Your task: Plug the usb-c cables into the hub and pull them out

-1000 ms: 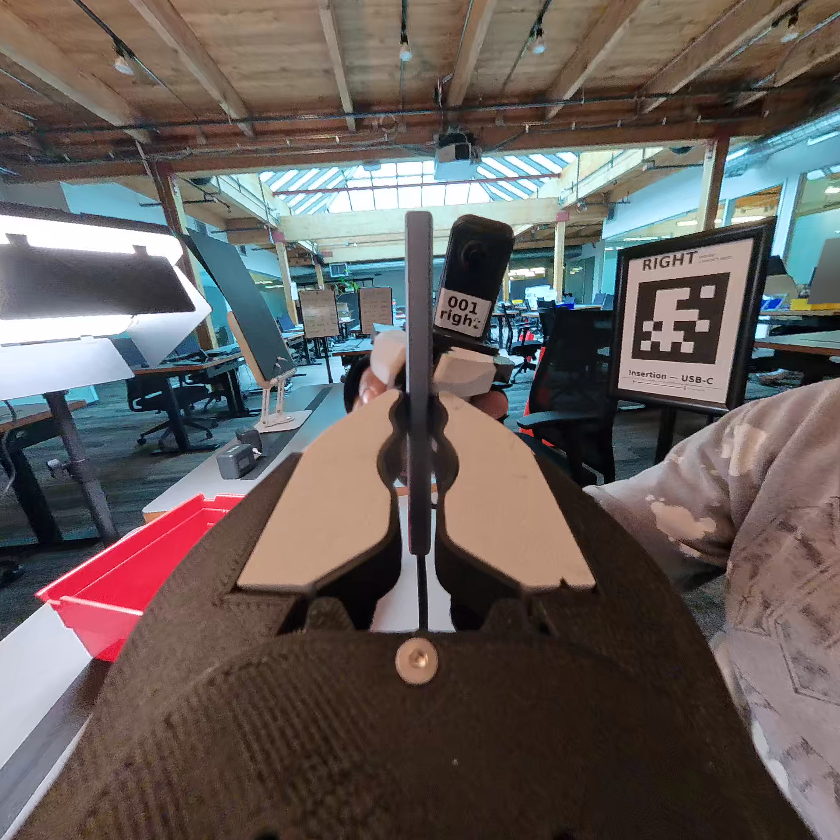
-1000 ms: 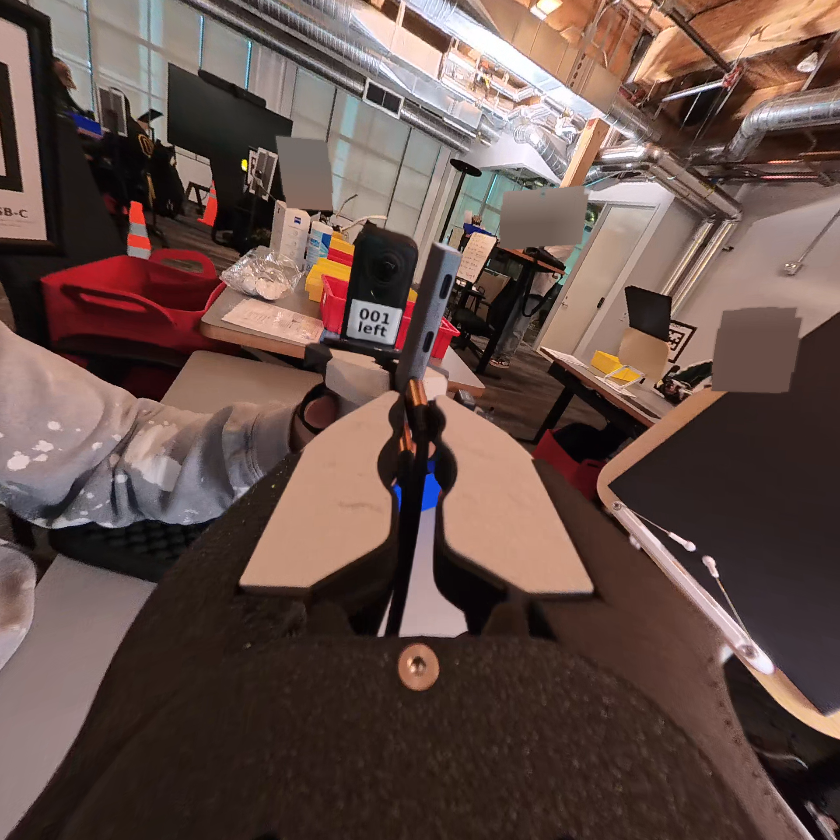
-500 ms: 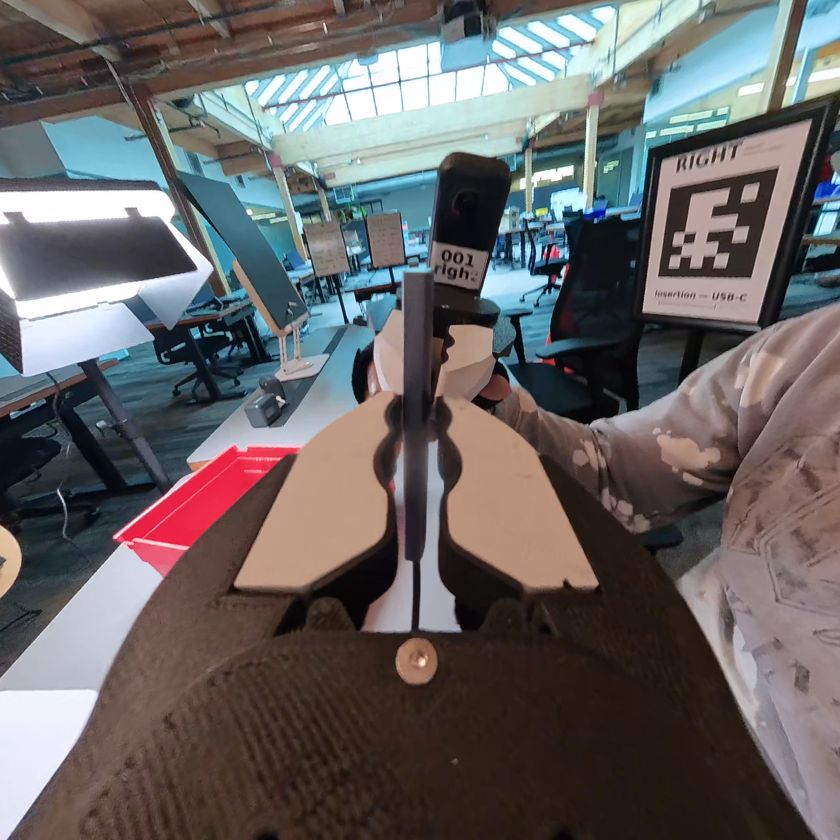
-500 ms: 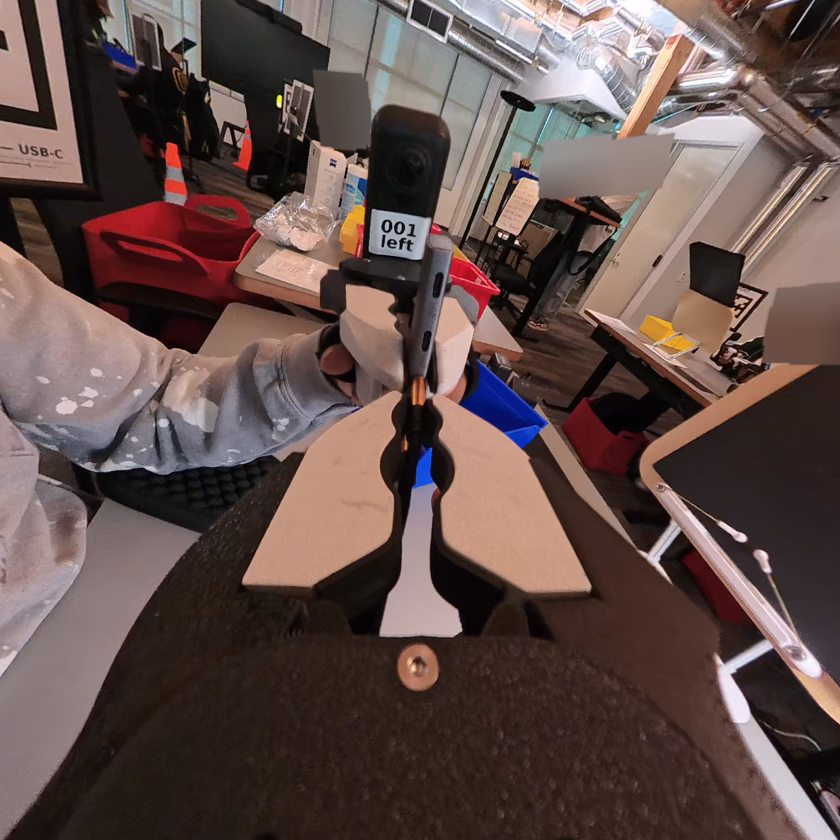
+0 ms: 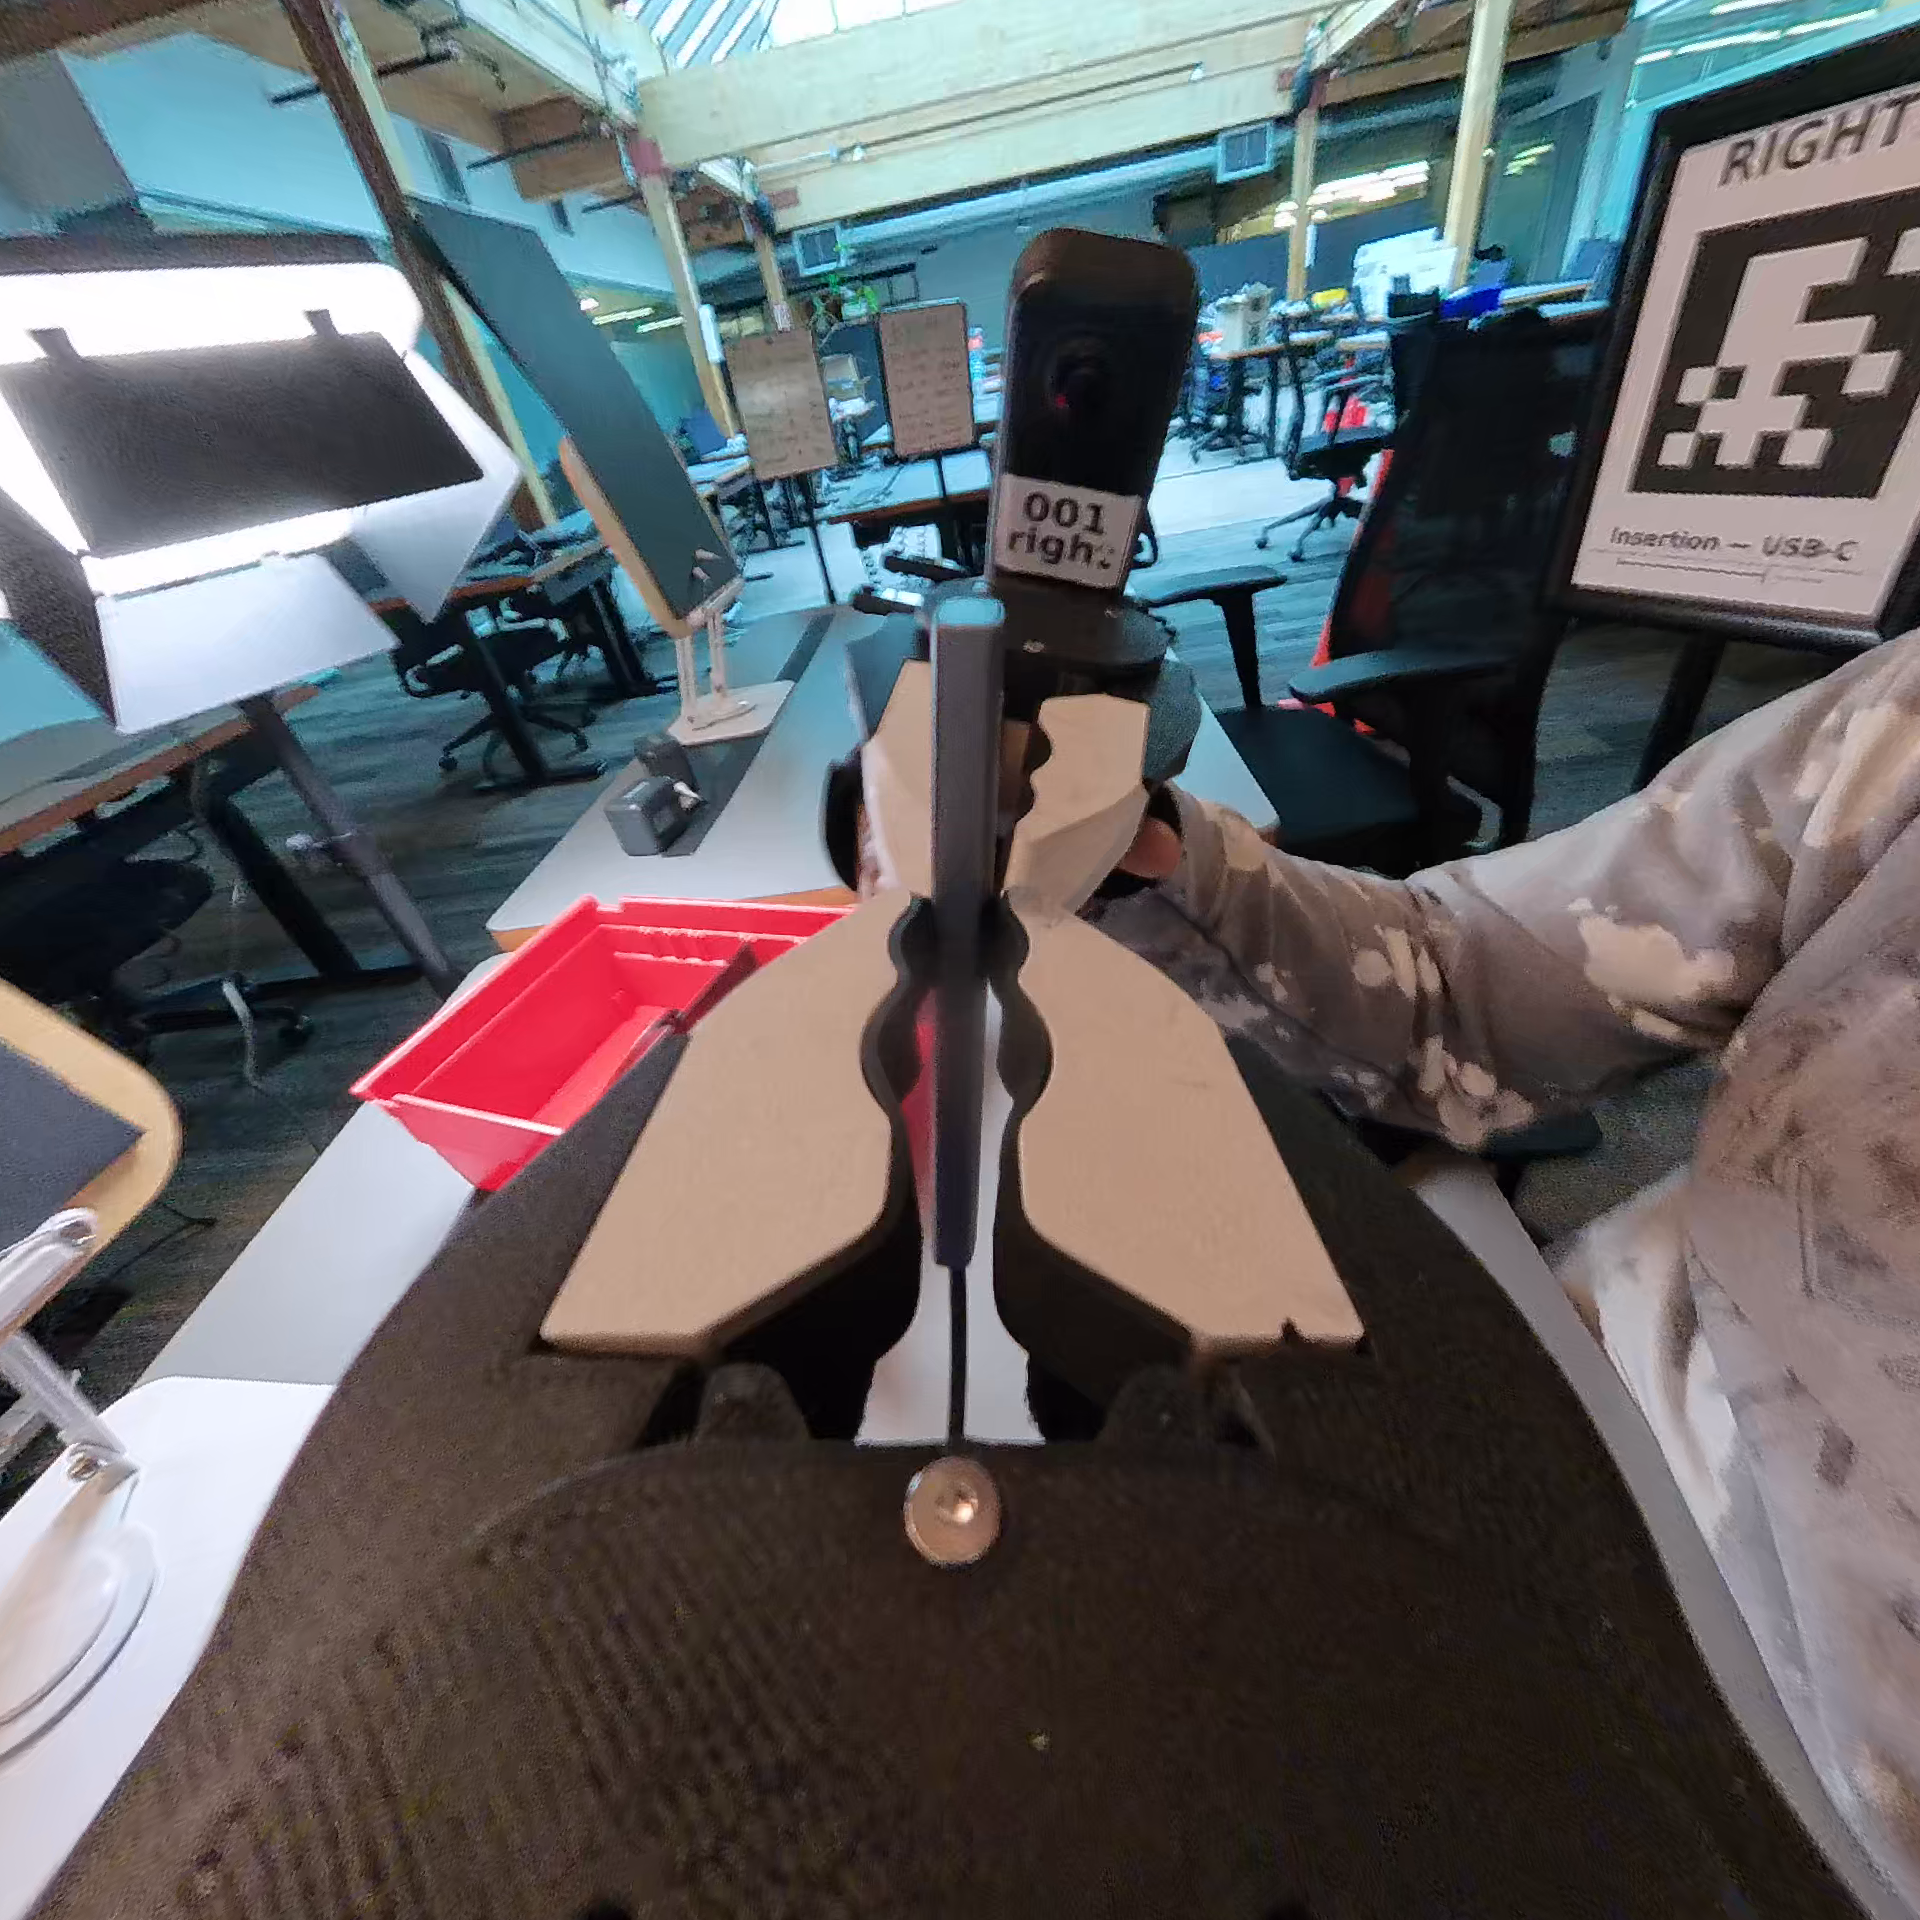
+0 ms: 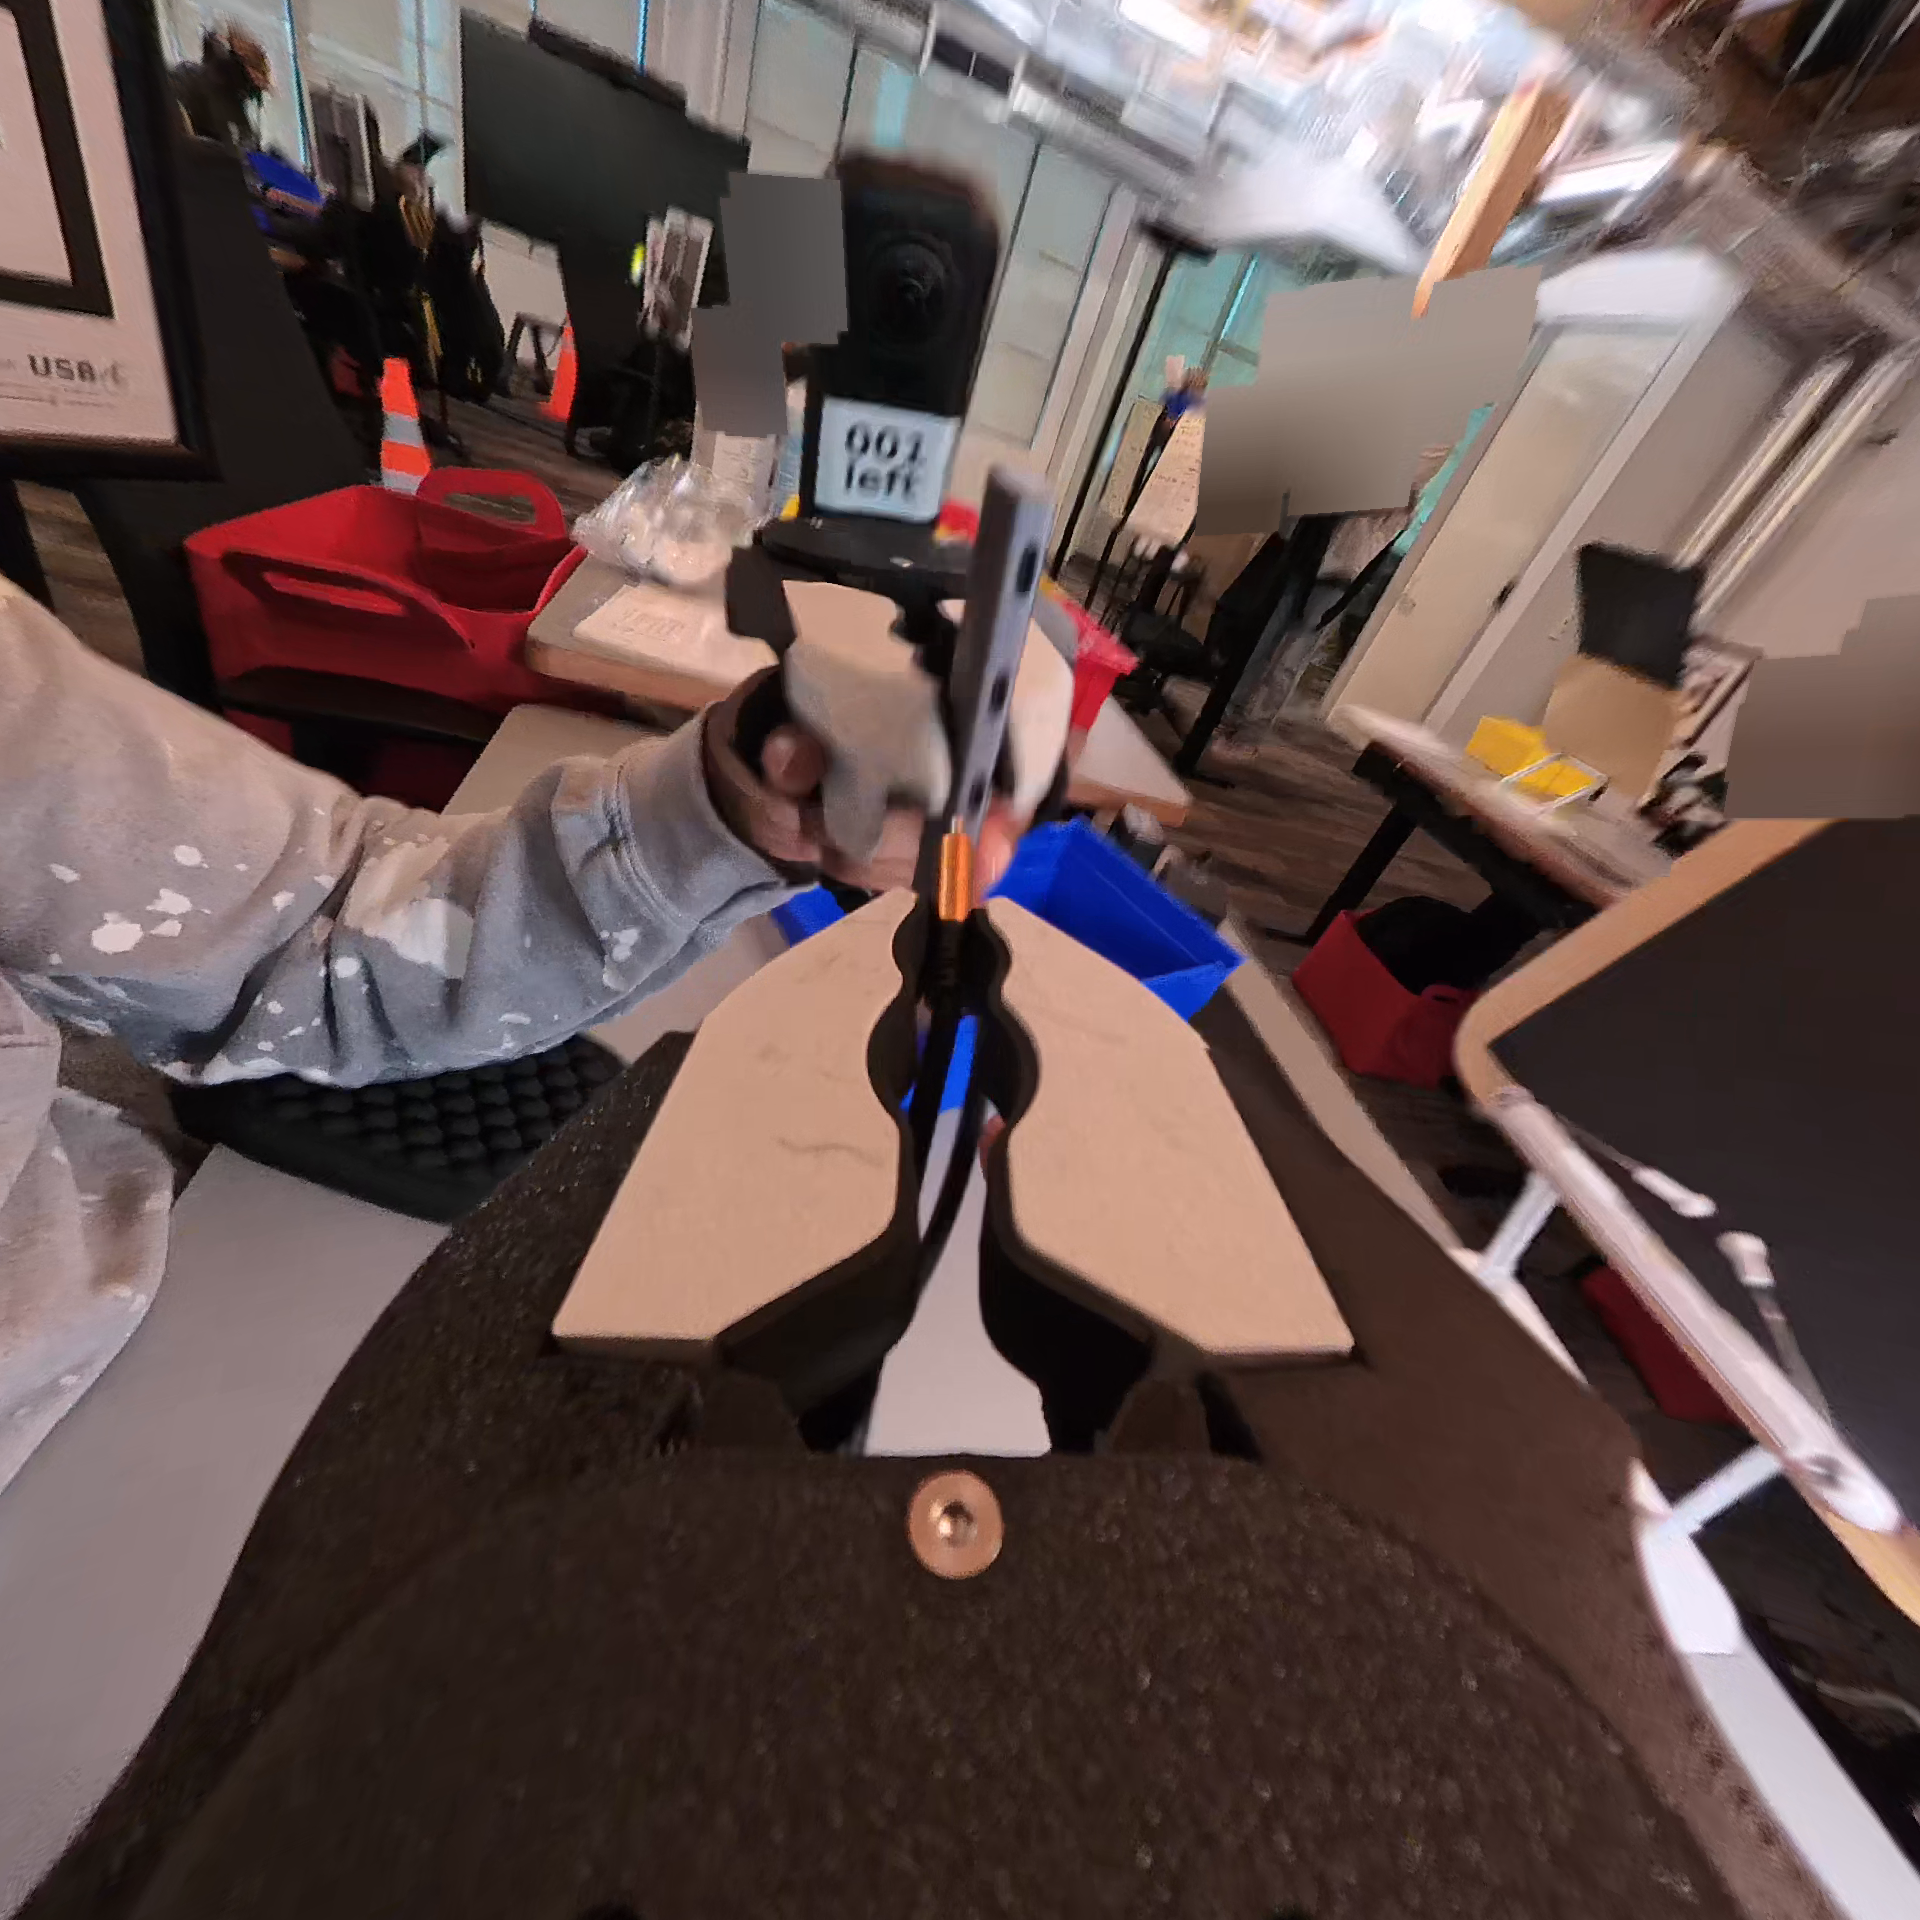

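Observation:
My left gripper (image 5: 961,925) is shut on the slim grey hub (image 5: 964,831), held edge-on and upright; the hub's thin lead (image 5: 956,1351) runs back between the fingers. My right gripper (image 6: 953,914) is shut on a black usb-c cable (image 6: 940,1081) with an orange plug (image 6: 954,883). The plug tip meets the lower end of the hub (image 6: 1003,623); I cannot tell if it is seated. The two grippers face each other. The right gripper's fingers (image 5: 1081,769) show behind the hub, and the left gripper's fingers (image 6: 862,707) behind the plug.
A red bin (image 5: 582,1029) sits on the white table (image 5: 312,1247) to the left. A blue bin (image 6: 1101,914) lies below the hub. A person's speckled sleeve (image 5: 1558,935) reaches in. A framed marker sign (image 5: 1766,343) and a black panel on a stand (image 6: 1714,1091) stand nearby.
Both views have tipped downward, showing more table and bins. The grippers have drawn closer together. The right view is now blurred by motion. Both grips are unchanged.

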Demonstrator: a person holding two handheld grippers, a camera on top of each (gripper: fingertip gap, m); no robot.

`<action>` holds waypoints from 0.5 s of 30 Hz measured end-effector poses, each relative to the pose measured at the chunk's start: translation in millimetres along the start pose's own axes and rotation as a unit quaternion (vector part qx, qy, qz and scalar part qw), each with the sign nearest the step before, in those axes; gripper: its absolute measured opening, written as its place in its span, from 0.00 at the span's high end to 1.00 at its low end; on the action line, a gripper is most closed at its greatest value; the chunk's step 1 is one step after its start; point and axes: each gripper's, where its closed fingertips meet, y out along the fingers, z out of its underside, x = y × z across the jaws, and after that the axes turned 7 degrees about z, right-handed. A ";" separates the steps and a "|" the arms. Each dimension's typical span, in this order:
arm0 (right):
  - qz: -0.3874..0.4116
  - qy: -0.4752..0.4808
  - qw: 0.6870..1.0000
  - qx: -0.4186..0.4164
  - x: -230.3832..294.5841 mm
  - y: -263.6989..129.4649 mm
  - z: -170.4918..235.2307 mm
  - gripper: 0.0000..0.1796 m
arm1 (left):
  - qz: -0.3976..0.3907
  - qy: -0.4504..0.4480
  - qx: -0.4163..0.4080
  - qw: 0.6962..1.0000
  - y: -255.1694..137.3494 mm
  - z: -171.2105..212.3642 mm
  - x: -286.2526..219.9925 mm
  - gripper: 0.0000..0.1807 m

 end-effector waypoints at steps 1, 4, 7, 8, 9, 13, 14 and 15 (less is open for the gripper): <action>0.019 0.017 0.999 -0.035 -15.5 -20.9 -11.4 0.96 | -0.030 -0.014 -0.049 0.998 -23.0 -14.7 12.5 0.94; 0.119 0.038 0.989 -0.084 -66.8 -91.3 -24.7 0.96 | -0.104 -0.013 -0.133 0.986 -118.1 -42.9 30.4 0.94; 0.191 0.045 0.977 -0.078 -96.4 -113.6 -16.8 0.96 | -0.158 0.003 -0.095 0.983 -141.1 -37.2 33.2 0.94; 0.205 0.051 0.975 -0.071 -103.6 -113.2 -12.3 0.96 | -0.164 0.003 -0.090 0.982 -138.2 -35.7 36.0 0.94; 0.216 0.047 0.973 -0.060 -108.6 -110.9 -6.0 0.96 | -0.159 -0.003 -0.089 0.983 -132.2 -33.6 37.8 0.94; 0.247 0.032 0.968 -0.037 -123.9 -100.6 7.7 0.96 | -0.145 -0.024 -0.067 0.987 -111.4 -20.4 45.4 0.94; 0.249 0.026 0.968 -0.033 -128.5 -97.1 8.9 0.96 | -0.145 -0.024 -0.059 0.987 -108.2 -17.8 46.7 0.94; 0.256 0.015 0.966 -0.024 -136.3 -93.7 10.5 0.96 | -0.144 -0.022 -0.053 0.988 -105.2 -16.0 46.8 0.94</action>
